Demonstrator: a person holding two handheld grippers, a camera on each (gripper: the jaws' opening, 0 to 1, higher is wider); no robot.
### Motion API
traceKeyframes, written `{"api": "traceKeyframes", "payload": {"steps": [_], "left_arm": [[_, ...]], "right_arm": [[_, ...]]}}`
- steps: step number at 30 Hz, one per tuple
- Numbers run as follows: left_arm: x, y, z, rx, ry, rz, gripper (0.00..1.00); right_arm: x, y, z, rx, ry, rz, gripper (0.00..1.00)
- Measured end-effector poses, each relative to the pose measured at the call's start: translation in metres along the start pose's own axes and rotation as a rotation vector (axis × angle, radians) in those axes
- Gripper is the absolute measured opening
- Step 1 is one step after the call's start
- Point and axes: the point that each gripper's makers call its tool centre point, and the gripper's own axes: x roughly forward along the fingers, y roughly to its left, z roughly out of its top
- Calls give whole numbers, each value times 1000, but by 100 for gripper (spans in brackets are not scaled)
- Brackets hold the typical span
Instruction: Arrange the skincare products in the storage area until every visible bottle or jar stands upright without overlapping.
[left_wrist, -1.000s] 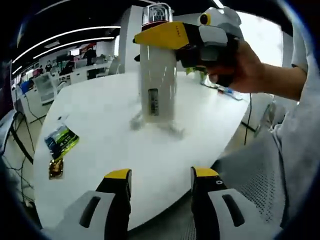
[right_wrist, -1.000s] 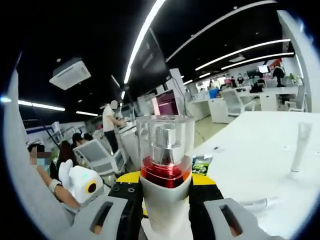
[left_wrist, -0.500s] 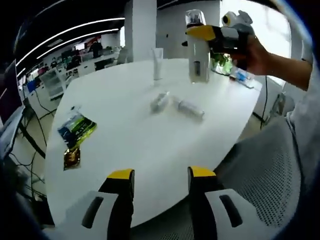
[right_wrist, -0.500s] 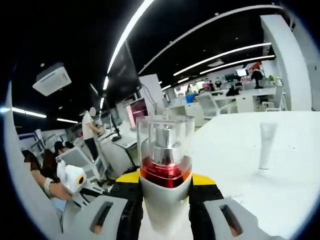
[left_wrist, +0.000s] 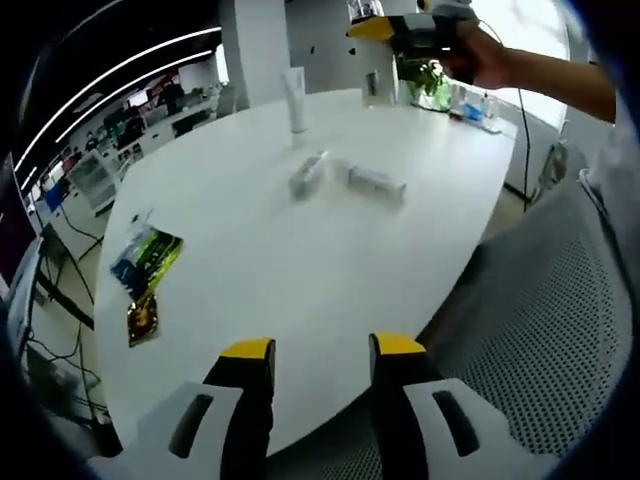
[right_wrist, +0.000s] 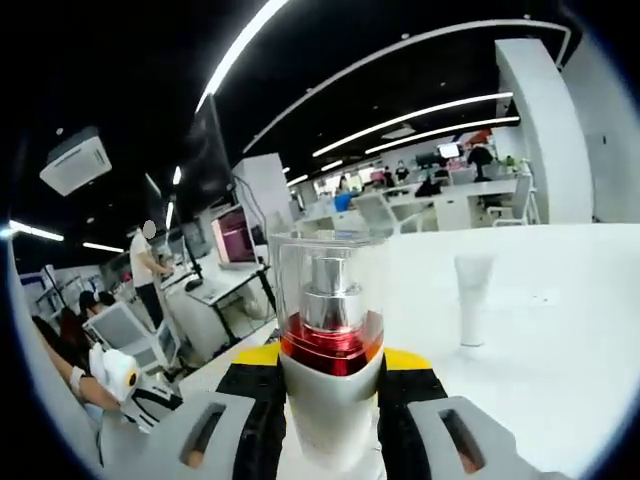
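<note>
In the right gripper view, the right gripper (right_wrist: 330, 400) is clenched on a bottle (right_wrist: 331, 330). The bottle stands upright between the two yellow-tipped fingers (right_wrist: 255, 365), which press its pale body from both sides, just below the red band. The clear cap with the silver pump inside rises above the fingertips. To the right and farther off, a white tube (right_wrist: 470, 298) stands upright on the white table (right_wrist: 560, 330), well apart from the bottle.

In the left gripper view, the left gripper (left_wrist: 320, 350) is released, with a wide gap between its fingers (left_wrist: 248, 352) and nothing in it. It hovers over the near edge of the table (left_wrist: 290, 270). At the far side, the right gripper (left_wrist: 400, 28), held by a hand (left_wrist: 478, 62), carries the bottle (left_wrist: 375, 80) at the far edge of the table; I cannot tell if its base touches the surface. The tube (left_wrist: 295, 100) stands upright to the left of the bottle. Nearer, two small products lie flat on their sides in the middle of the table: a grey one (left_wrist: 306, 175) and a white one (left_wrist: 374, 181), near each other but apart. On the left part of the table lie a green packet (left_wrist: 145, 260) and a small gold packet (left_wrist: 140, 318), just beside each other. A grey mesh chair (left_wrist: 540, 340) is at the right.
</note>
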Motion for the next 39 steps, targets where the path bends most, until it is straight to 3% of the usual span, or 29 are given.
{"api": "traceKeyframes", "payload": {"steps": [19, 39], "left_arm": [[1, -8, 1, 55, -4, -19, 26], [1, -9, -2, 58, 12, -23, 25]], "right_arm": [[11, -54, 21, -3, -36, -113, 31], [5, -91, 35, -46, -34, -175, 31]]}}
